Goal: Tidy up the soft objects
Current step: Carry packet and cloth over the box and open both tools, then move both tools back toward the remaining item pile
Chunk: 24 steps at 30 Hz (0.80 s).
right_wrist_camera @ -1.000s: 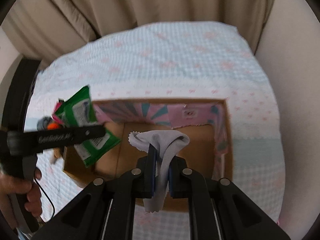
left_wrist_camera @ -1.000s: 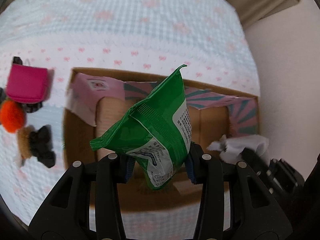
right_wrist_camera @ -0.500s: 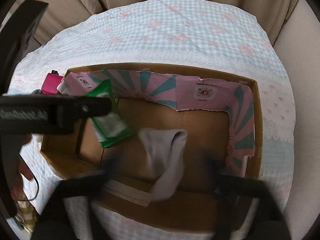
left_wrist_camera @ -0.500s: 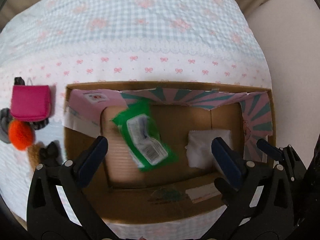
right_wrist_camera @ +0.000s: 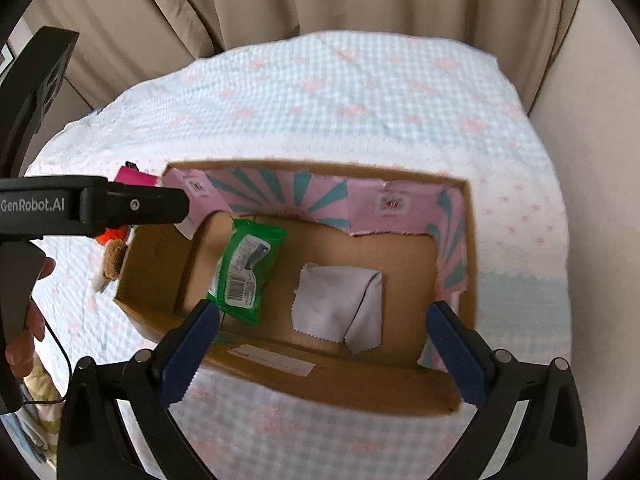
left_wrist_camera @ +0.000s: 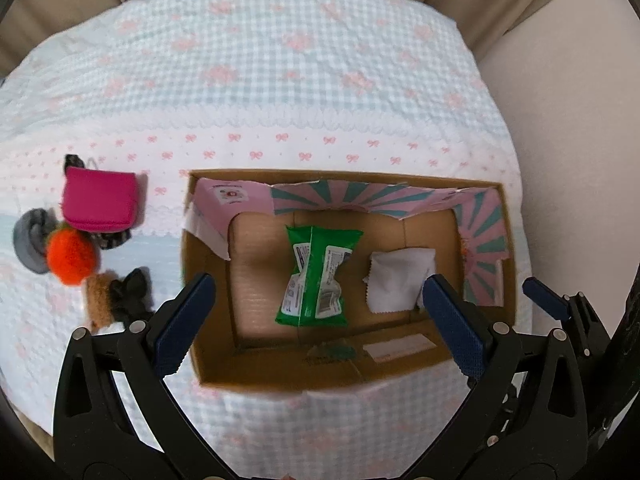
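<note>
- Left wrist view: my left gripper (left_wrist_camera: 318, 304) hangs over the cardboard box (left_wrist_camera: 280, 368) with its jaws spread wide and nothing between them. They have just been opening, which is why the green wet-wipe pack (left_wrist_camera: 318, 276) now lies flat on the box floor.
- Beside the pack, apart from it, lies one white cleaning cloth (left_wrist_camera: 400, 280) with pinked edges.
- Count inside the box: one pack and one cloth, so two soft things are stowed.
- On the gingham bedspread (left_wrist_camera: 304, 80) left of the box waits a cluster, I judge for later trips: one magenta pouch (left_wrist_camera: 100, 200), one orange pom-pom (left_wrist_camera: 70, 256), one grey roll (left_wrist_camera: 28, 240), one brown fuzzy piece (left_wrist_camera: 98, 296) and one black piece (left_wrist_camera: 132, 292) against it. Something dark shows under the pouch; I cannot tell what.
- Right wrist view: my right gripper (right_wrist_camera: 322, 344) also stands fully open and empty, having just let go, above the cloth (right_wrist_camera: 340, 300), one corner folded over.
- The pack (right_wrist_camera: 244, 268) leans against an inner flap.
- The left gripper's body (right_wrist_camera: 92, 206) crosses this view, held in my hand (right_wrist_camera: 28, 332).
</note>
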Each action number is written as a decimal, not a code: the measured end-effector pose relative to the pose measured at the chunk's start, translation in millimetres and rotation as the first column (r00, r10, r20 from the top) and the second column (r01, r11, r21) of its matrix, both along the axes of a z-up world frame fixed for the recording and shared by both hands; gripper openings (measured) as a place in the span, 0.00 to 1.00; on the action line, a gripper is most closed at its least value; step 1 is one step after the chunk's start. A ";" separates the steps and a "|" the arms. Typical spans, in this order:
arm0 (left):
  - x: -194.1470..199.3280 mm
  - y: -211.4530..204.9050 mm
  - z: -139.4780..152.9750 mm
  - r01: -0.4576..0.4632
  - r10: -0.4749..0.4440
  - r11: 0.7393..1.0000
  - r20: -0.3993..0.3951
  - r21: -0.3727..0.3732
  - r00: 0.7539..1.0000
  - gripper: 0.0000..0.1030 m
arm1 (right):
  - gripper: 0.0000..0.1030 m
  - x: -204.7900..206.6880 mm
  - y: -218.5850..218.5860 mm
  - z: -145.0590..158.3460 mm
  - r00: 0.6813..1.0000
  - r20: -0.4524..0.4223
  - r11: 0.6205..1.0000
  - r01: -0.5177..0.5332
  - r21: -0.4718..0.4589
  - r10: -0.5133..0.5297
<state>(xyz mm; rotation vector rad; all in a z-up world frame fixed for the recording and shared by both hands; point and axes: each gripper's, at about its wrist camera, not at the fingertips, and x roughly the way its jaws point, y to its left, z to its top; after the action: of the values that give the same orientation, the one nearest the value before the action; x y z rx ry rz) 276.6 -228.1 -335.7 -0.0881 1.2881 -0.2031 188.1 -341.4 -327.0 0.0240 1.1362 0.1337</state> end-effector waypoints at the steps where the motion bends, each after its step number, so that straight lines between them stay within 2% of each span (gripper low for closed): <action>1: -3.9 1.5 7.6 -0.001 0.001 1.000 0.014 -0.002 1.000 1.00 | 1.00 -2.3 0.1 6.0 1.000 0.011 1.000 0.002 -0.006 -0.002; 7: -32.0 15.3 59.4 -0.005 0.005 1.000 0.098 -0.001 0.995 1.00 | 1.00 -22.4 6.7 47.3 0.998 0.044 0.999 0.034 -0.011 -0.033; 15: -77.5 50.5 128.8 -0.011 0.009 1.000 0.215 0.011 0.977 1.00 | 1.00 -48.5 30.1 109.2 0.993 0.098 0.997 0.064 -0.039 -0.060; 21: -118.4 104.4 181.1 -0.055 0.052 0.998 0.306 0.001 0.951 1.00 | 1.00 -70.6 66.5 159.6 0.983 0.175 0.998 0.058 -0.028 -0.052; 24: -136.6 136.4 197.6 -0.078 0.073 0.997 0.340 0.001 0.938 1.00 | 1.00 -81.4 88.9 179.4 0.977 0.208 0.998 0.055 -0.022 -0.049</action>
<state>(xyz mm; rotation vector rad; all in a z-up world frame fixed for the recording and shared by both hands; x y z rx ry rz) 140.0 -91.6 -138.1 -0.0855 0.9395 -0.1359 106.8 -252.5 -147.6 0.0150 0.9283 0.0724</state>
